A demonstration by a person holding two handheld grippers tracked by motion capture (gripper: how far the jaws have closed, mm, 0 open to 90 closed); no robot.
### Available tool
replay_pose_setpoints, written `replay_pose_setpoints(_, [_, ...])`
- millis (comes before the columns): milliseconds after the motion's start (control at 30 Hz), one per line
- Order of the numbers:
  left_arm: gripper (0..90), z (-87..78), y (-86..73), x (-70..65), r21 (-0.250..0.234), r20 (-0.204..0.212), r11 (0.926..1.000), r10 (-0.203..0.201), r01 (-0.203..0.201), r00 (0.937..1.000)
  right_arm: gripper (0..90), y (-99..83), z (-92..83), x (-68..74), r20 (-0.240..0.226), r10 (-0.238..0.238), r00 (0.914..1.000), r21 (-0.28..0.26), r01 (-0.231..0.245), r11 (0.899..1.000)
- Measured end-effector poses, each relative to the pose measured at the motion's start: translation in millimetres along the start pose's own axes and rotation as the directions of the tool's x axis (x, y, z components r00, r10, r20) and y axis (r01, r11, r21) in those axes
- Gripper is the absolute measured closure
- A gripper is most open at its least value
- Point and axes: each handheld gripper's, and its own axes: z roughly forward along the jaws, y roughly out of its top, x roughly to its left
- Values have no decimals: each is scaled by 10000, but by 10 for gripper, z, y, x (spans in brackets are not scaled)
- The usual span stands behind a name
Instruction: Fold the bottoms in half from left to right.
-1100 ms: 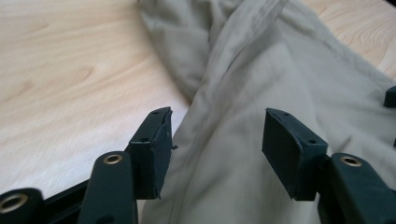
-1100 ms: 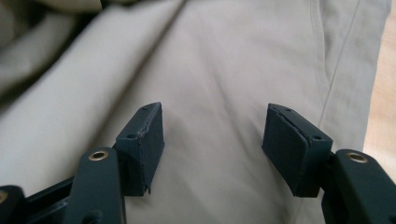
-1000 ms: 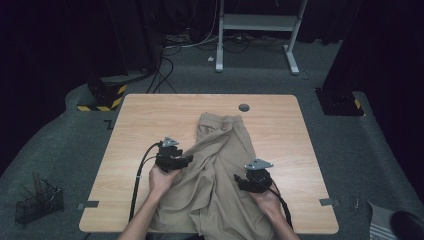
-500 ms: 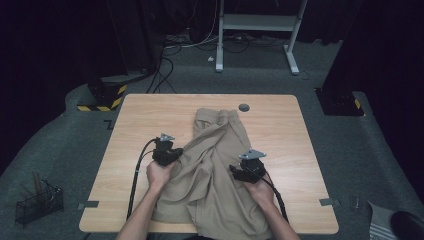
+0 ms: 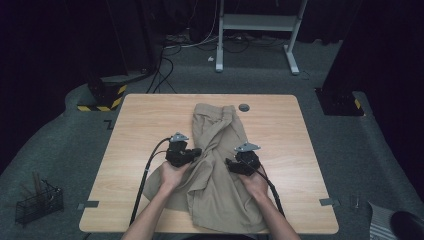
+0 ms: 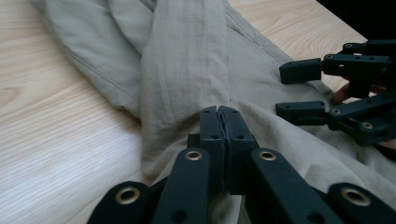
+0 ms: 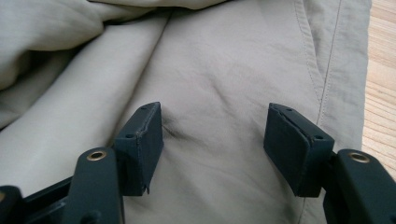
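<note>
Khaki trousers (image 5: 215, 190) lie rumpled along the middle of the wooden table (image 5: 140, 115). My left gripper (image 5: 197, 151) lies at their left edge, pointing right. Its jaws have just been closing, then eased a hair; in the left gripper view the left gripper (image 6: 219, 112) stands shut, pinching a raised fold of the cloth (image 6: 187, 56). My right gripper (image 5: 229, 164) rests on the trousers to the right, pointing left, and the right gripper (image 6: 299, 91) faces the left one. In the right gripper view my right gripper (image 7: 212, 126) is open over flat cloth (image 7: 224, 60), pads apart.
A small grey disc (image 5: 244, 107) is set in the tabletop just beyond the trousers. On the floor stand a wire basket (image 5: 37, 200) at the left, a yellow-and-black block (image 5: 102, 95) and a white frame (image 5: 260, 20) behind the table.
The left jaws have closed on a fold of the trousers. The right gripper has moved forward and inward over the cloth. The fabric has bunched towards the middle.
</note>
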Motion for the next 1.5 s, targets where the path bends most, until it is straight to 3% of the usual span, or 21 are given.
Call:
replay_pose_setpoints(67, [680,-86,-5,-42,-104,-381,9993,363,-367,9986,370,-18,-50,-9,-182,51,9998,128,-49,9999])
replay_pose_setpoints(100, [605,-151,-18,-61,-132,-587,9982,583,-592,9966,382,-49,-120,-14,-501,184,9986,2,-185,9998])
replay_pose_setpoints(167, [498,-297,-66,-59,-147,-888,9971,737,-753,9933,382,-113,-260,4,-688,225,9974,-249,-243,9994])
replay_pose_setpoints(267, [407,-447,-195,-2,-80,-1440,9963,830,-850,9861,377,-237,-418,45,-766,-3,9971,-244,-15,9997])
replay_pose_setpoints(333, [376,-470,-316,87,276,-1875,9968,793,-755,9790,376,-356,-449,77,-737,-175,9971,116,184,9998])
replay_pose_setpoints(500, [389,-345,-475,217,666,-2188,9972,475,-336,9746,383,-390,-425,109,-444,-246,9987,55,249,9997])
replay_pose_setpoints(600, [404,-208,-500,245,789,-2511,9960,613,-427,9660,381,-345,-368,119,-322,-170,9993,8,171,9999])
replay_pose_setpoints(633, [419,-174,-492,246,728,-2785,9951,843,-665,9567,381,-330,-351,117,-299,-152,9994,-5,151,9999])
replay_pose_setpoints(700, [499,-123,-471,272,577,-3091,9943,1028,-892,9455,380,-285,-303,108,-261,-113,9996,4,113,9999])
replay_pose_setpoints(733, [559,-106,-466,292,417,-3166,9955,942,-853,9439,380,-236,-249,86,-214,-104,9997,-2,104,9999])
replay_pose_setpoints(767, [559,-92,-451,317,308,-3304,9966,822,-763,9403,380,-236,-249,86,-214,-104,9997,-2,104,9999])
replay_pose_setpoints(833, [649,-59,-401,357,353,-3412,9965,835,-760,9363,379,-188,-197,68,-123,0,9999,-1,0,10000])
replay_pose_setpoints(933, [819,-36,-329,435,452,-3390,9977,622,-497,9387,380,-126,-129,43,-44,120,9999,-4,-120,9999])
replay_pose_setpoints(1000, [870,-50,-294,508,435,-3098,9990,114,22,9507,380,-110,-111,36,-9,126,9999,-7,-126,9999])
replay_pose_setpoints(1067, [883,-93,-271,517,383,-2878,9992,-11,127,9577,380,-106,-106,35,-6,111,9999,-28,-111,9999])
replay_pose_setpoints(1167, [887,-259,-205,346,-313,-2113,9993,133,-204,9773,380,-107,-107,37,26,77,10000,-25,-77,10000])
replay_pose_setpoints(1267, [887,-387,-146,100,-836,-1241,9942,576,-683,9906,380,-107,-107,36,13,70,10000,-30,-70,10000])
replay_pose_setpoints(1333, [887,-374,-156,-35,-748,-888,9922,928,-995,9917,380,-107,-108,38,37,65,10000,-25,-65,10000])
replay_pose_setpoints(1400, [884,-248,-218,-158,-414,-607,9921,1161,-1188,9914,378,-107,-108,35,9,85,10000,-18,-85,10000])
replay_pose_setpoints(1467, [882,-149,-265,-187,-177,-677,9921,1229,-1243,9901,362,-110,-114,33,-85,120,9999,13,-120,9999])
replay_pose_setpoints(1500, [882,-71,-304,-178,-27,-655,9943,1063,-1067,9922,361,-119,-133,43,-130,139,9998,34,-139,9999])
